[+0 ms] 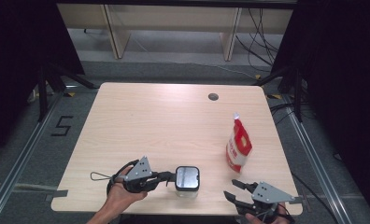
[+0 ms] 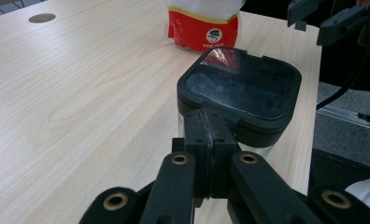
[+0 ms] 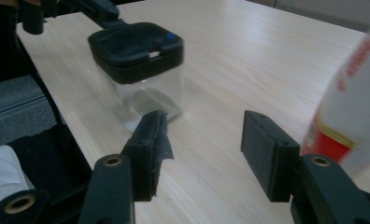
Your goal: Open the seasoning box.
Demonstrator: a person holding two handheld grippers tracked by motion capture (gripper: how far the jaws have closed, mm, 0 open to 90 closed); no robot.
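Pale wood-grain laminate covers the table (image 1: 164, 121), its corners rounded and a small dark round grommet (image 1: 213, 97) set near the far edge. Close to the near edge stands a clear square jar (image 1: 187, 179) with a thick black lid, glossy and slightly dusty on top. The left gripper (image 2: 206, 140) has its black jaws pressed flat together, touching the lid's rim at a small tab; whether they pinch that tab cannot be told. The right gripper (image 3: 202, 140) hovers at the table's near right corner, jaws apart at a middling width with bare tabletop between them. Well apart from the jar, a soft red-and-white pouch (image 1: 238, 147) stands upright, beside the right gripper's jaws
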